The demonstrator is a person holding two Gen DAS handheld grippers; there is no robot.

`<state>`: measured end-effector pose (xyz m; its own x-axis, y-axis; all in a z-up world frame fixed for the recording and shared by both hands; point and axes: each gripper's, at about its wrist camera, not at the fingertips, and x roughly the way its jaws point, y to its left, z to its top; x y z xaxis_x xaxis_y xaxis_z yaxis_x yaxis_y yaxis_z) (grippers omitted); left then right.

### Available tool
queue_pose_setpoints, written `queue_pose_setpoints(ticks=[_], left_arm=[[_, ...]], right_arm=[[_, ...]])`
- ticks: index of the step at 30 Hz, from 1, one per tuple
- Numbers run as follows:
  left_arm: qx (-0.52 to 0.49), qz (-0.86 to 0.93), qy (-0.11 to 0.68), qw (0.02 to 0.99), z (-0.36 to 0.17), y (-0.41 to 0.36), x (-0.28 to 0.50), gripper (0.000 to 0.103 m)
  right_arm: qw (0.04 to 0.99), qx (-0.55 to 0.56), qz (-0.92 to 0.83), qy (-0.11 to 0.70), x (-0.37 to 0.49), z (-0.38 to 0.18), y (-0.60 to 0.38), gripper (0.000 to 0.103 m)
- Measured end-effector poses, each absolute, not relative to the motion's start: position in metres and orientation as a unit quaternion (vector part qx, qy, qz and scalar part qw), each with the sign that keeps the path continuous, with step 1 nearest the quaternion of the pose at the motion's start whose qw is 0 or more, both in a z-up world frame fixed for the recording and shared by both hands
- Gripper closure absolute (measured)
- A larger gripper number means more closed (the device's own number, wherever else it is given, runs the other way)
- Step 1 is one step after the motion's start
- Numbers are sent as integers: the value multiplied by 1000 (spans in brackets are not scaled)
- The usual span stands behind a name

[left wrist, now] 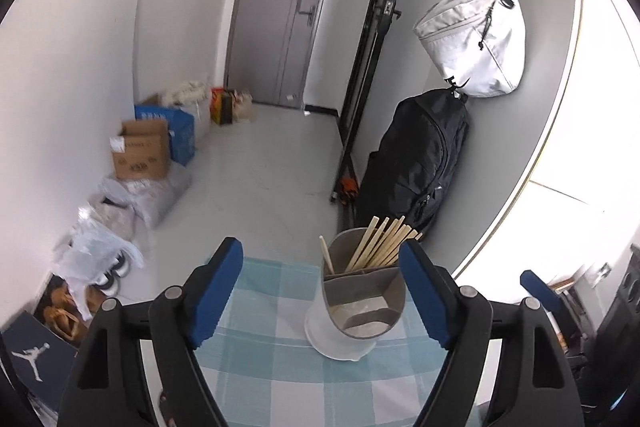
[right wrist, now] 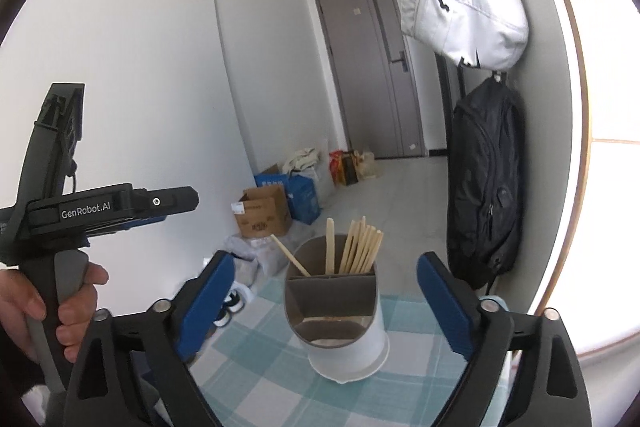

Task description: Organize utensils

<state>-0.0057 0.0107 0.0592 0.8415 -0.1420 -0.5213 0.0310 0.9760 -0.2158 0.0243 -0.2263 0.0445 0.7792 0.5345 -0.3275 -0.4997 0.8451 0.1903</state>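
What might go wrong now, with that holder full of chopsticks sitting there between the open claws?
1. The utensil holder is tall and stands near the edge of the checked tablecloth; a bump from the right gripper might tip it to the floor.
2. The chopsticks lean loosely and stick out above the rim, so a passing finger could flick them out.

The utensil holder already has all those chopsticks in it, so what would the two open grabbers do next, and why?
Probably draw both back: the chopsticks stand in the utensil holder, and the left gripper and right gripper are open, holding nothing. No loose utensils show on the tablecloth.
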Motion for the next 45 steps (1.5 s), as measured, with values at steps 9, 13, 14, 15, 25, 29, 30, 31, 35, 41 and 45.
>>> queue_pose_setpoints(ticks=[9, 13, 14, 15, 25, 29, 30, 31, 35, 41, 45], left_arm=[[-62, -27, 240, 968, 42, 3, -29, 13], [-53, -22, 239, 969, 26, 0, -29, 12], [-52, -20, 240, 969, 21, 0, -29, 12], [-51, -19, 240, 969, 16, 0, -27, 12], [-63, -19, 264, 962, -11, 0, -15, 12], [-56, -22, 270, 961, -14, -2, -13, 12], [-56, -21, 269, 961, -15, -2, -13, 12], [-59, -20, 269, 961, -16, -1, -13, 12], [-74, -26, 282, 956, -19, 3, -11, 12], [-79, -21, 281, 956, -20, 6, -12, 12], [-74, -19, 281, 956, -21, 5, -13, 12]], right_arm=[[953, 28, 259, 156, -1, 30, -230, 0], [953, 36, 254, 160, -3, 21, -234, 0], [954, 38, 252, 160, -4, 18, -235, 0], [953, 40, 251, 163, -1, 16, -237, 0], [954, 53, 236, 178, 3, -7, -246, 0], [953, 52, 238, 183, 8, -12, -245, 0], [952, 55, 239, 182, 9, -14, -245, 0], [951, 58, 241, 183, 10, -15, -245, 0], [949, 67, 244, 187, 14, -18, -244, 0], [949, 59, 251, 184, 12, -20, -238, 0], [948, 57, 253, 185, 12, -21, -237, 0]])
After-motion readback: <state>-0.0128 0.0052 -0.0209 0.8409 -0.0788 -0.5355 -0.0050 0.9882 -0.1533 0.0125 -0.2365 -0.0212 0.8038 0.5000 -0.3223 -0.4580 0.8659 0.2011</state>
